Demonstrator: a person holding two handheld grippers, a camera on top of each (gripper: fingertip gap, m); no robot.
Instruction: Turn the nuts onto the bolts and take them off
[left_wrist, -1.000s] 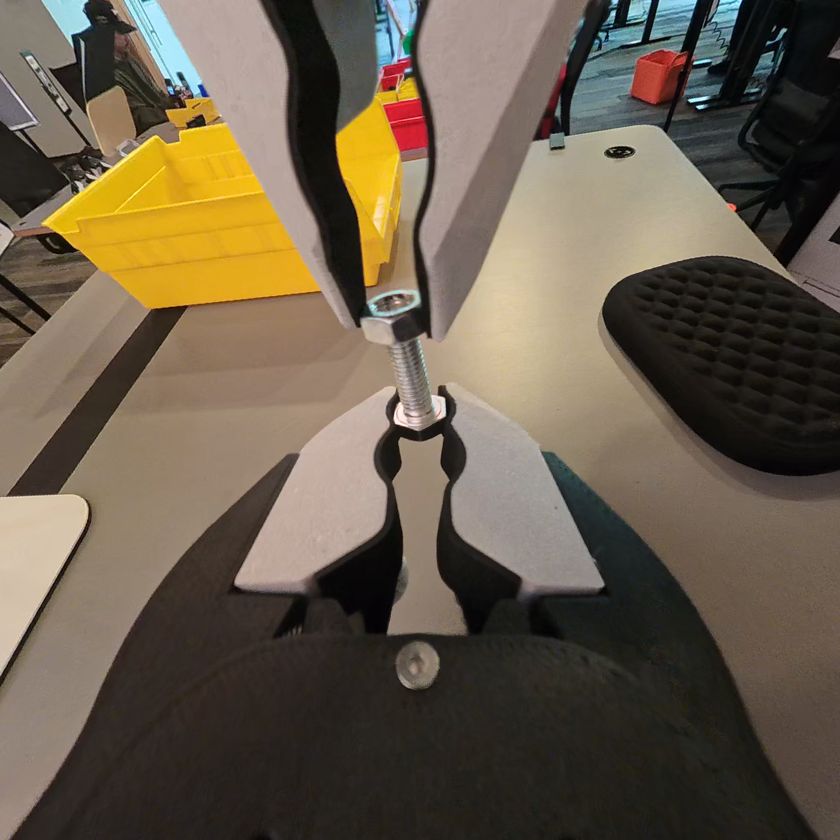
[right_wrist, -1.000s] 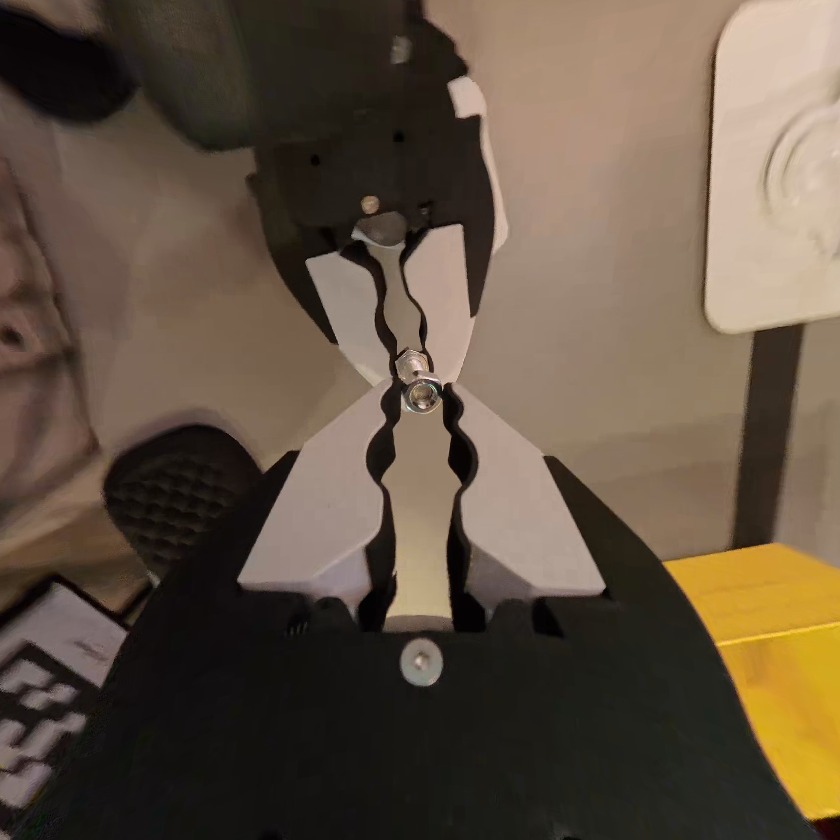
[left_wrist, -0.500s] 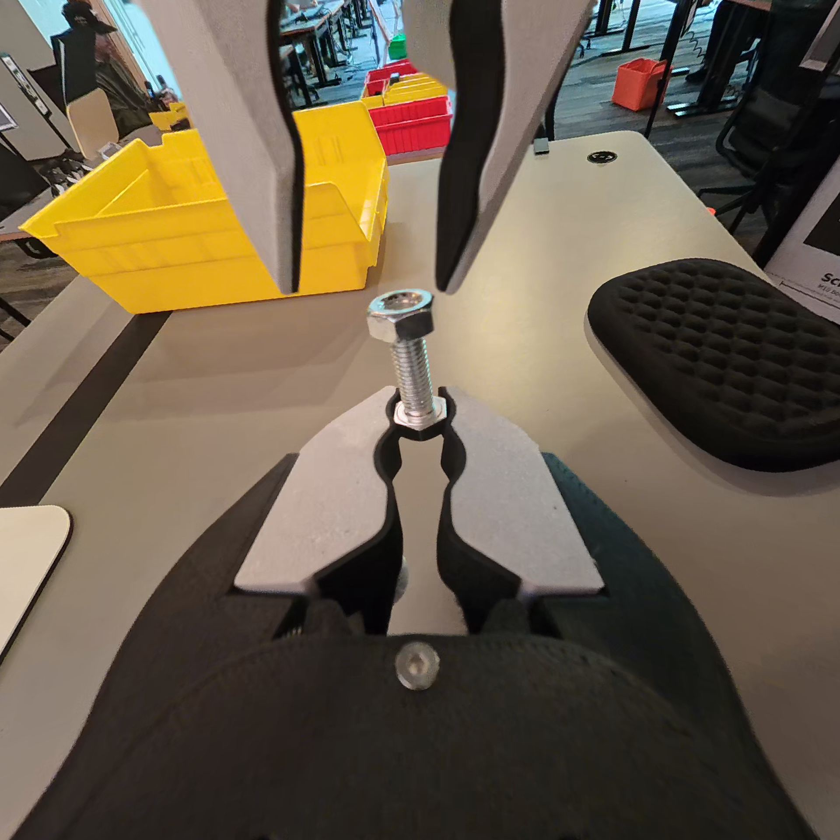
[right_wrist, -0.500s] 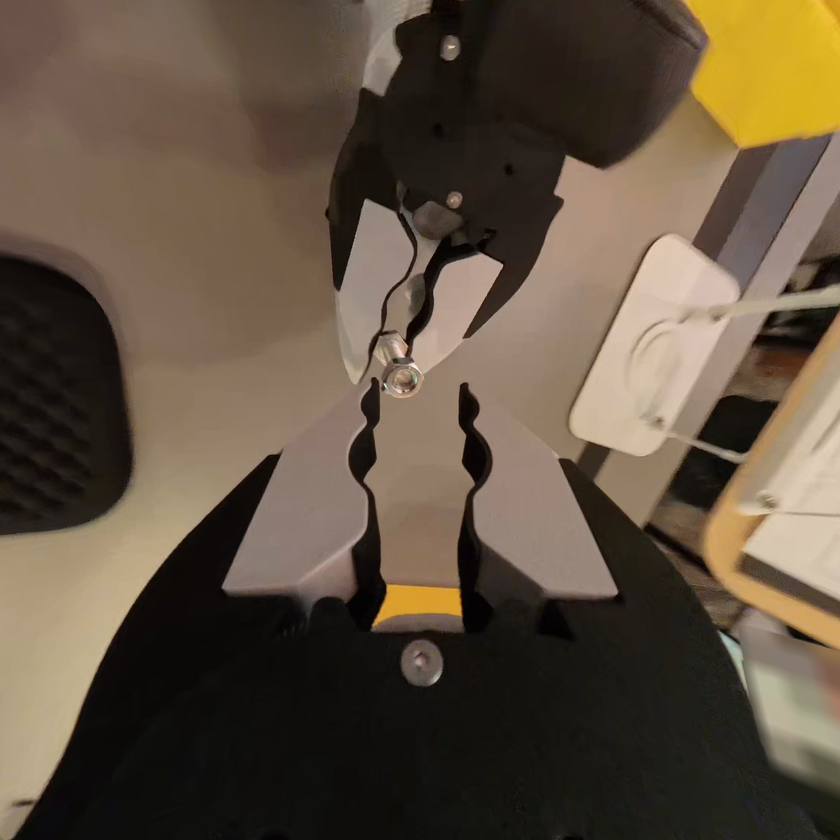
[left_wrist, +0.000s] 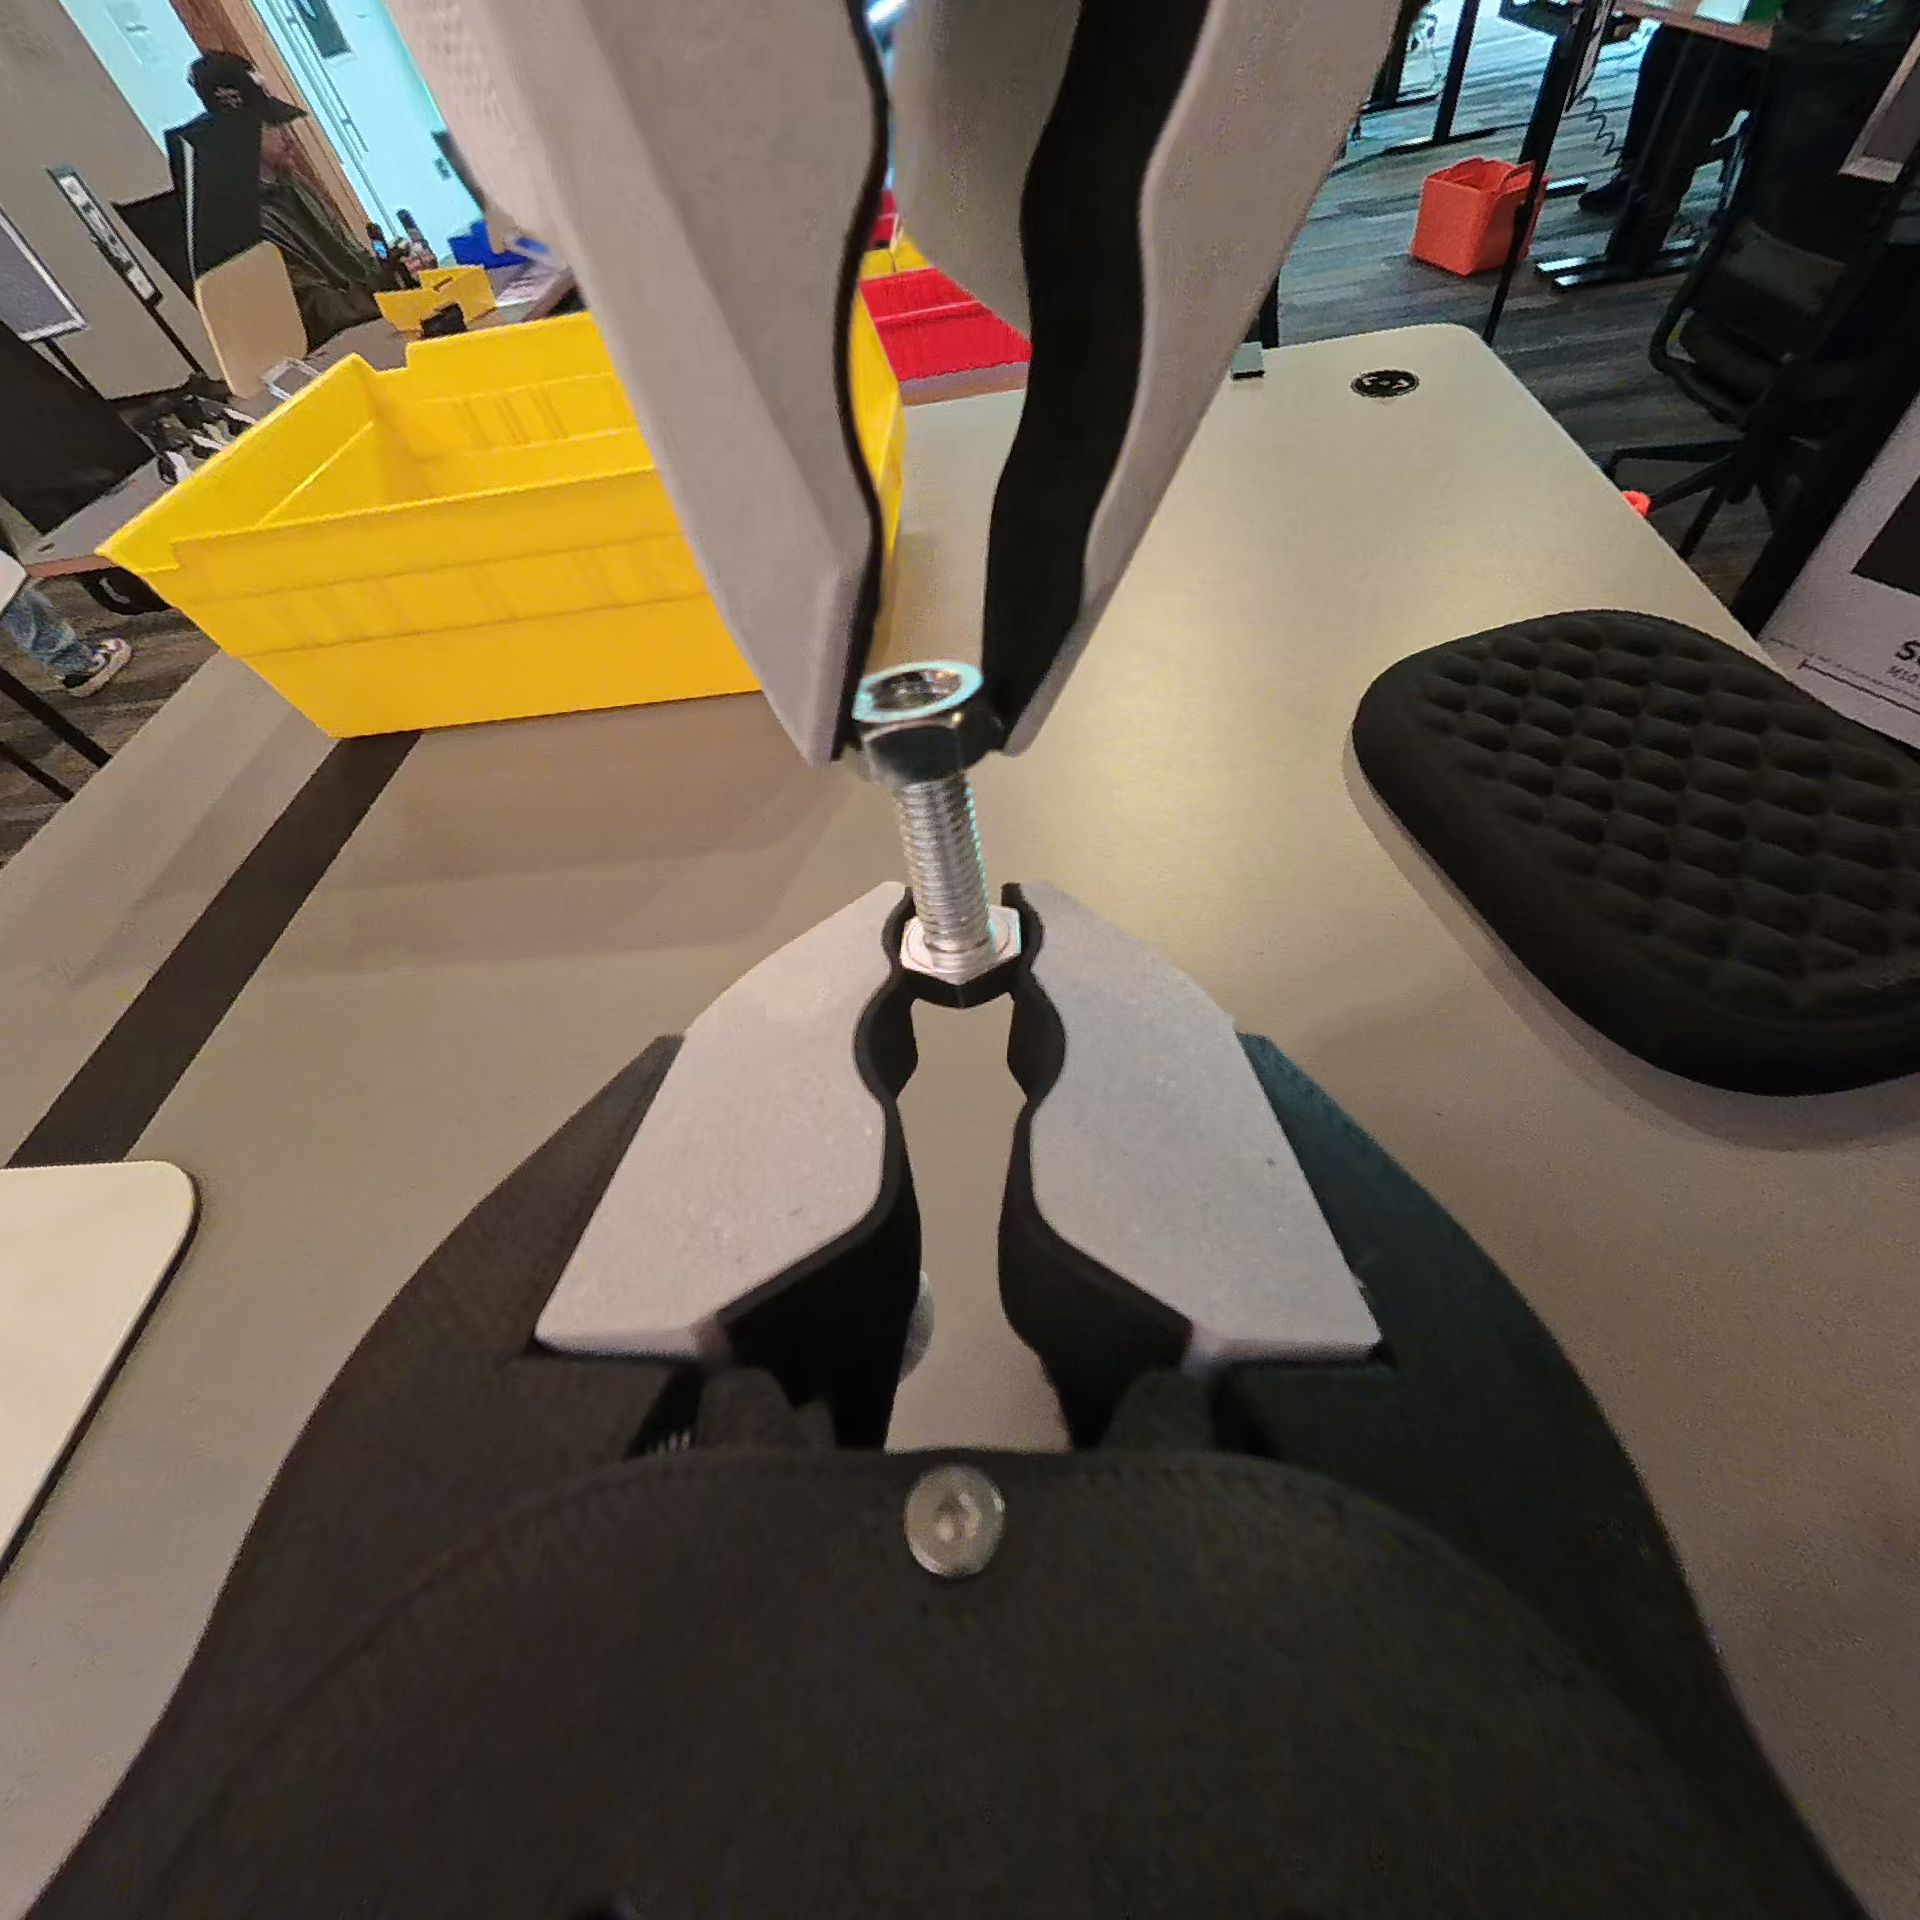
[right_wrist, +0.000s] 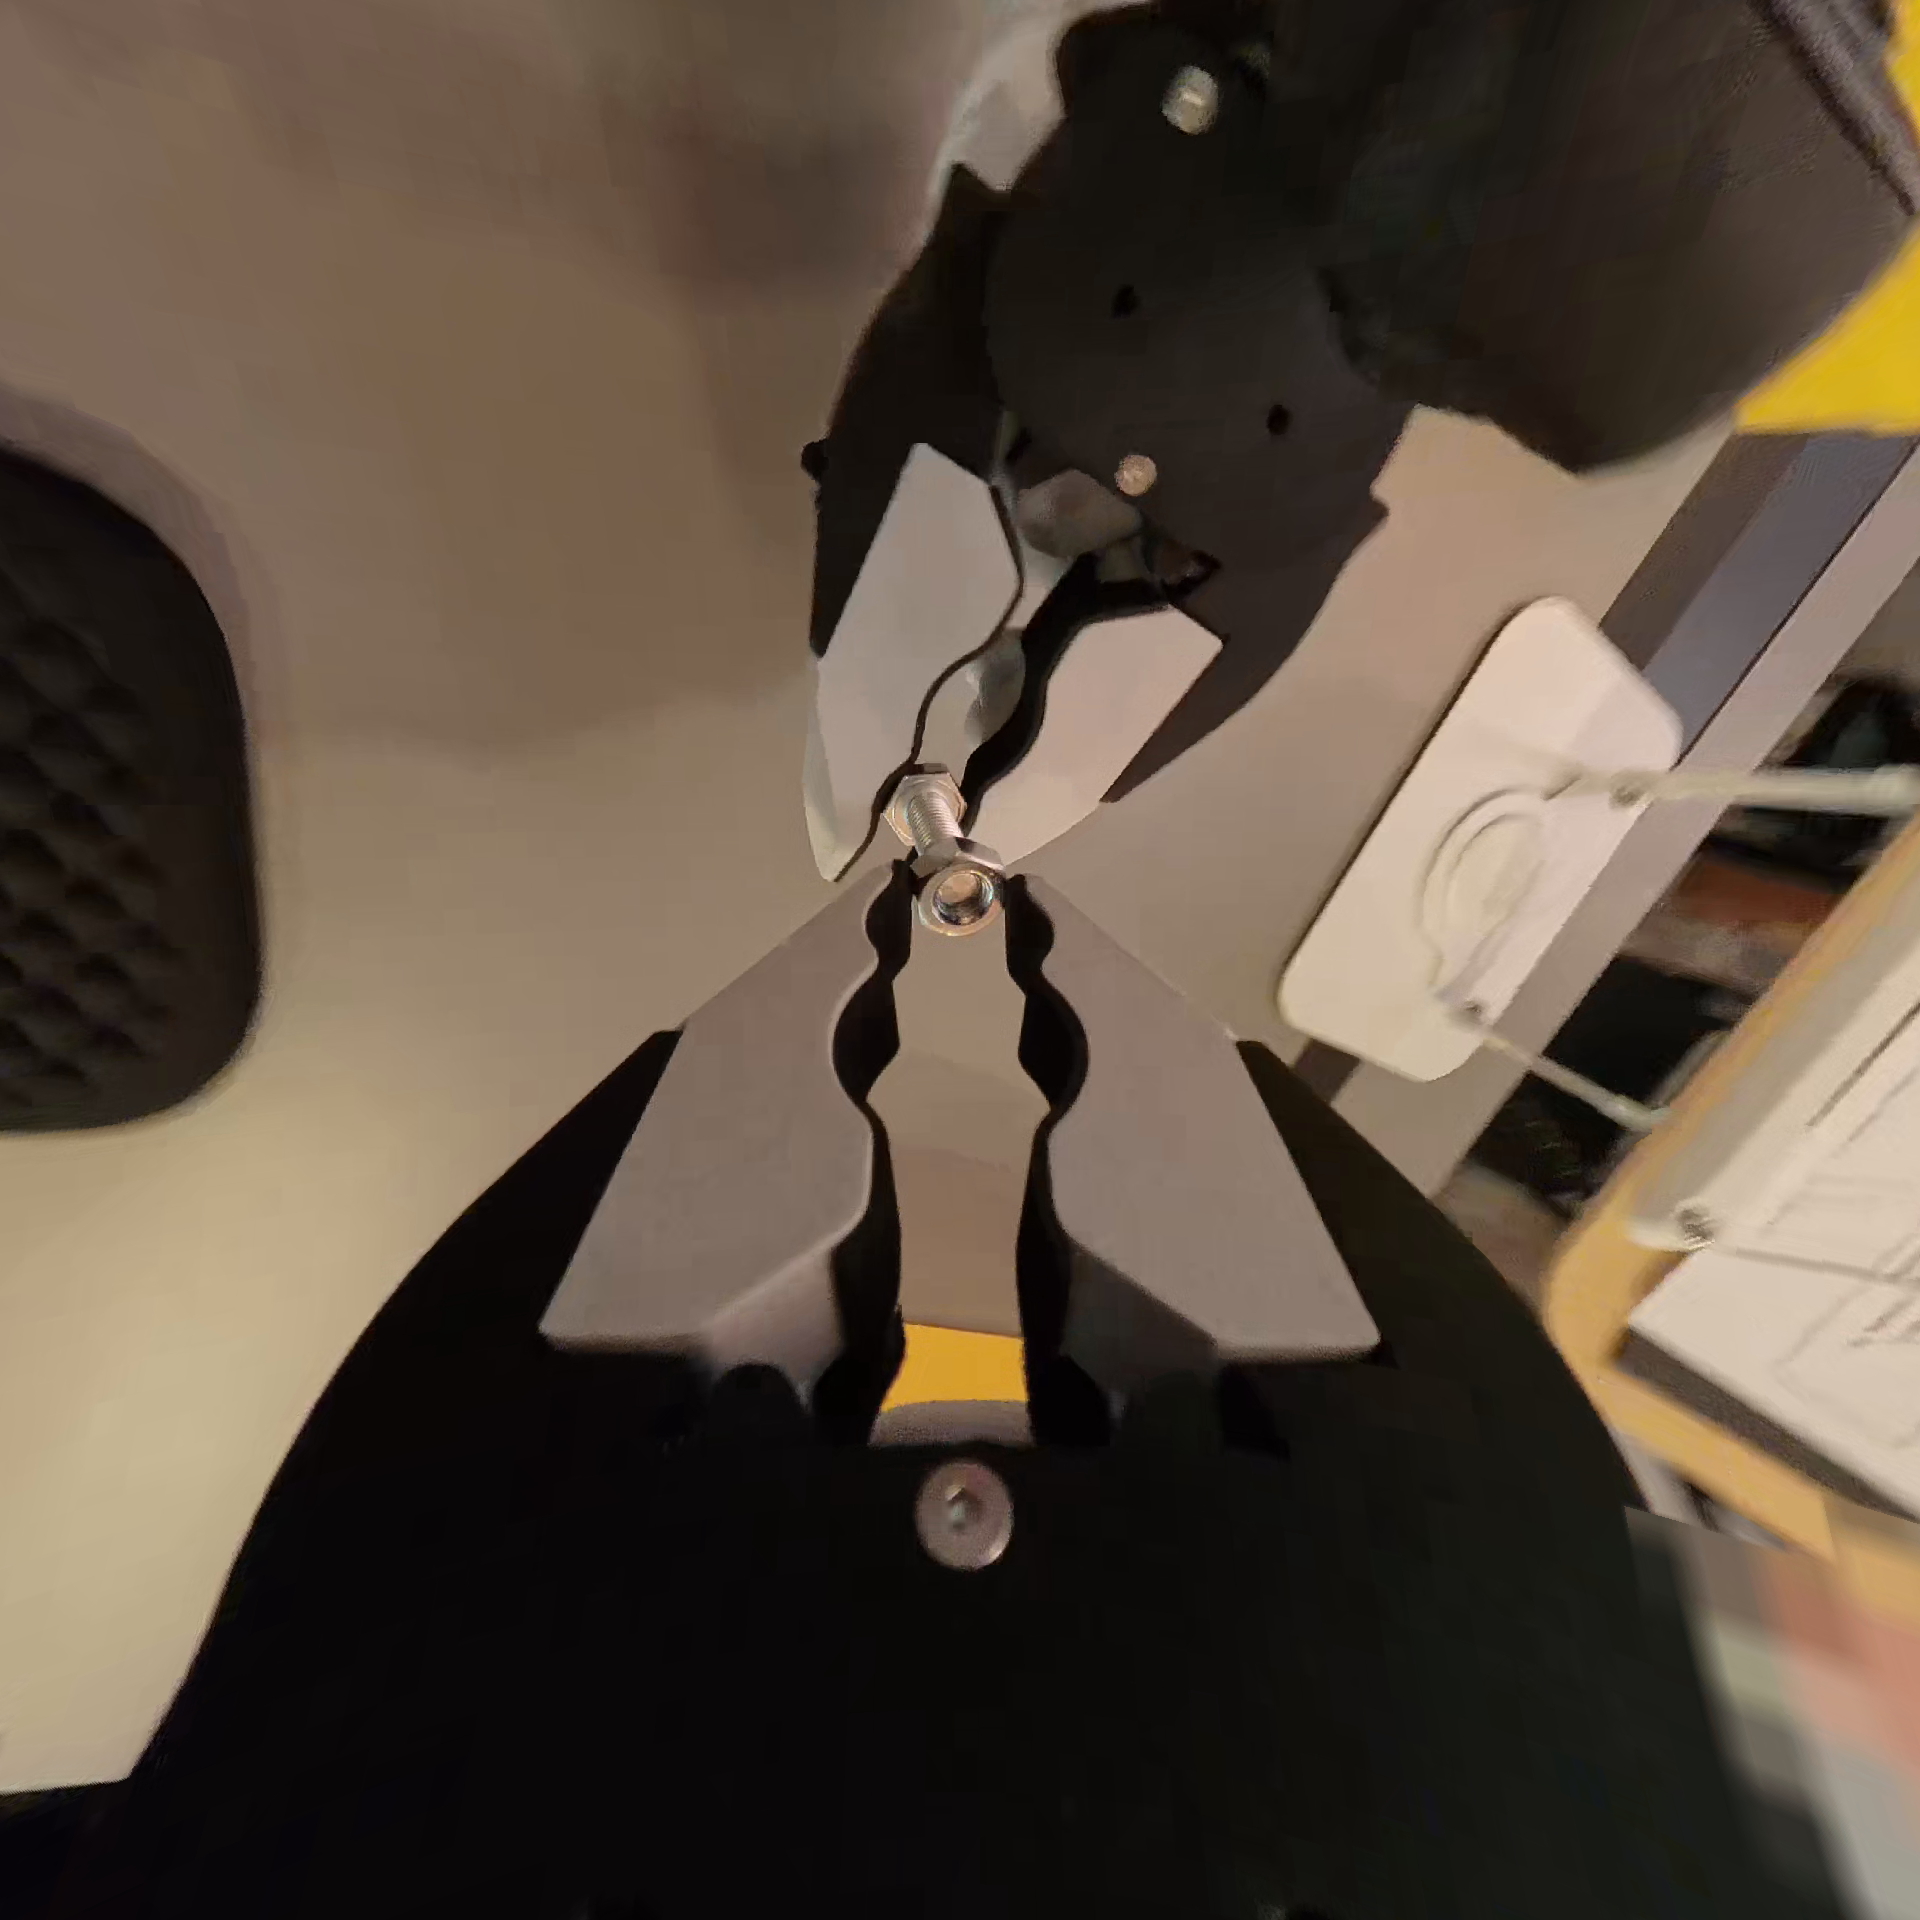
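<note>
A silver bolt (left_wrist: 940, 842) stands upright above the grey table (left_wrist: 1247, 582). My left gripper (left_wrist: 954, 920) is shut on the nut (left_wrist: 958, 951) threaded on the bolt's lower end. My right gripper (left_wrist: 923, 727) comes down from above and is shut on the bolt's hex head (left_wrist: 920, 717). In the right wrist view, my right gripper (right_wrist: 956, 885) holds the bolt head (right_wrist: 958, 900) between its tips. Beyond it, the left gripper (right_wrist: 914, 821) holds the nut (right_wrist: 920, 802).
A yellow bin (left_wrist: 468, 540) stands at the back left. A black textured pad (left_wrist: 1662, 842) lies to the right. A white flat pad (left_wrist: 73, 1299) lies at the left edge, also in the right wrist view (right_wrist: 1475, 862). A dark stripe (left_wrist: 208, 935) crosses the table. Left tips to right tips: about 5 cm.
Half a second ago my right gripper was open above the bolt head and turned. It has now come down and shut on the head again. The left gripper has kept its hold on the nut.
</note>
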